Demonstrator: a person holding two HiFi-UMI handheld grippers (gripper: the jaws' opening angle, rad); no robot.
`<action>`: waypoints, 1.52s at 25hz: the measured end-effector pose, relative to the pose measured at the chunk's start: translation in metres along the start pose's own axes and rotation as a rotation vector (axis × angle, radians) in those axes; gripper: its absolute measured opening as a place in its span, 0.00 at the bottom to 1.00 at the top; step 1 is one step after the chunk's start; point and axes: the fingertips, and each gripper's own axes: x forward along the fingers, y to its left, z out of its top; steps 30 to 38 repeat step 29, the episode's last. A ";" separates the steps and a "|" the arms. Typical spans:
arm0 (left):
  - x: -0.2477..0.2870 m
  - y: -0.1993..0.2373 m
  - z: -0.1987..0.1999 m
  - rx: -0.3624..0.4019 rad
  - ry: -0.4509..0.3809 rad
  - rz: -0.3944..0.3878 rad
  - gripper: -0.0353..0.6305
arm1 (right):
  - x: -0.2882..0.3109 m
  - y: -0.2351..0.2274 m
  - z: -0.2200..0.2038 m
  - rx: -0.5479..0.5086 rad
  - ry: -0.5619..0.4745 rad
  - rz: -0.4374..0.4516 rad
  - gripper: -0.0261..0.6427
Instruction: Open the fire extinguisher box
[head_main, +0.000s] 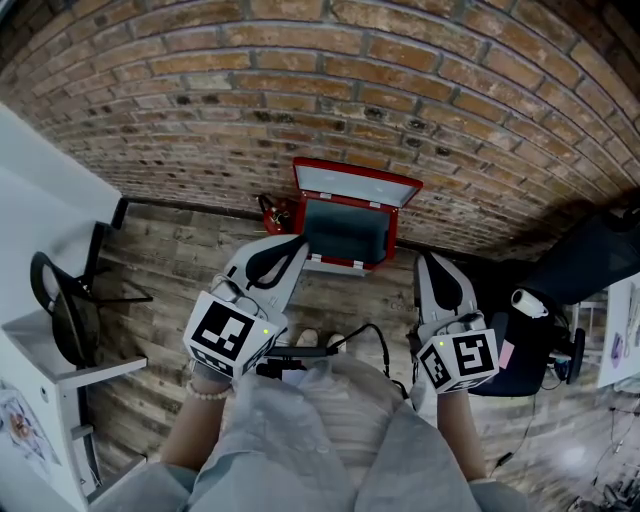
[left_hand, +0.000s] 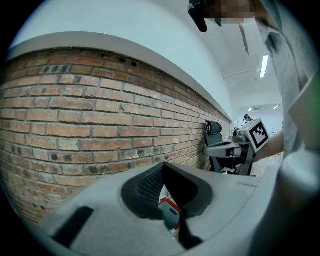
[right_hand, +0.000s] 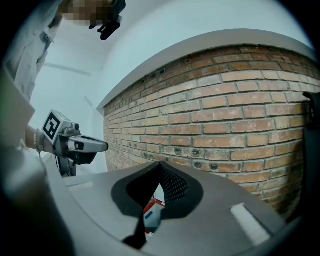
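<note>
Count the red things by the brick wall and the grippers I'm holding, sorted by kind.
Fire extinguisher box, lid up: 1
Fire extinguisher: 1
Grippers, left gripper and right gripper: 2
Total: 4

— What lies behind?
— A brick wall (head_main: 400, 60) rising from a wooden plank floor (head_main: 170, 270).
— And at the sides?
— A black chair (head_main: 72, 322) left, a dark office chair (head_main: 590, 260) right.
</note>
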 end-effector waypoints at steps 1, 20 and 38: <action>0.000 0.000 0.000 0.002 0.000 0.000 0.05 | 0.000 0.000 0.000 0.000 0.000 0.000 0.03; 0.004 -0.004 -0.004 0.034 0.011 0.001 0.05 | -0.002 0.002 -0.004 -0.016 0.018 0.005 0.03; 0.004 0.002 -0.004 0.022 0.009 0.007 0.05 | 0.003 0.005 -0.005 -0.021 0.025 0.015 0.03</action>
